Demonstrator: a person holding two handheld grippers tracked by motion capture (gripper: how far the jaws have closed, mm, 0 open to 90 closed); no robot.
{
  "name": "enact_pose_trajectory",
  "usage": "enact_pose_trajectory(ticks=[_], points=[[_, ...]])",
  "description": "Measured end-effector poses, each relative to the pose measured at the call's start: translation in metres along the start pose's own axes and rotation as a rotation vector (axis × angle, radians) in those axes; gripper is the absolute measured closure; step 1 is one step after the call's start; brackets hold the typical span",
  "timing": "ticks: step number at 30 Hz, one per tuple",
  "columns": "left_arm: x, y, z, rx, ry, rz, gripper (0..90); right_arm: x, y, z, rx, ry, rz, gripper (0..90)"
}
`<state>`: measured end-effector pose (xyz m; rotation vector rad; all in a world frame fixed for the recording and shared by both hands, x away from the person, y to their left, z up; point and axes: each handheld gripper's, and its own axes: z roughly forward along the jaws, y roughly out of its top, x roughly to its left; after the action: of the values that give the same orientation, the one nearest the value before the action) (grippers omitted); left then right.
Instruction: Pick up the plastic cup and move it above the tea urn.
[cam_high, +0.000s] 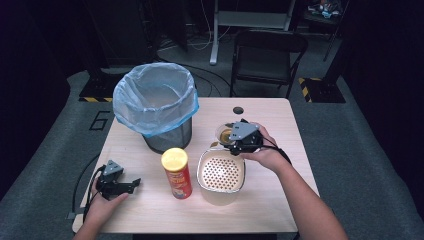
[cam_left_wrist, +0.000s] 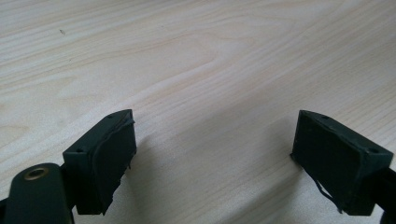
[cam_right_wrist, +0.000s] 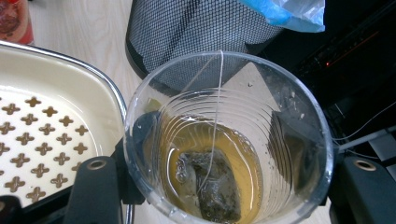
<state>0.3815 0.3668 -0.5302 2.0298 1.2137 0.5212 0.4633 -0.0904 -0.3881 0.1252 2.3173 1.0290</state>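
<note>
Pale wooden table (cam_high: 270, 200) stands on grey carpet (cam_high: 360, 165) in a dark room.

We see a clear ribbed cup (cam_right_wrist: 229, 140) holding amber tea and a dark teabag (cam_right_wrist: 210, 186) on a white string. The cream strainer (cam_high: 221, 172) has a pattern of cross-shaped holes. The black mesh bin (cam_high: 167, 137) wears a pale blue bag (cam_high: 152, 97). The can (cam_high: 177, 175) is red, yellow-lidded. The counter (cam_left_wrist: 210, 56) is light woodgrain, the tongs (cam_left_wrist: 215, 158) black.
</note>
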Motion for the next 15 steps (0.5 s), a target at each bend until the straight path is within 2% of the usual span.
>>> enact_pose_trajectory(ticks=[15], points=[[0.0001, 0.0001, -0.0002, 0.004, -0.001, 0.001, 13.3, 0.0075, 0.0011, -0.0063, -0.044, -0.034, -0.086, 35.3]])
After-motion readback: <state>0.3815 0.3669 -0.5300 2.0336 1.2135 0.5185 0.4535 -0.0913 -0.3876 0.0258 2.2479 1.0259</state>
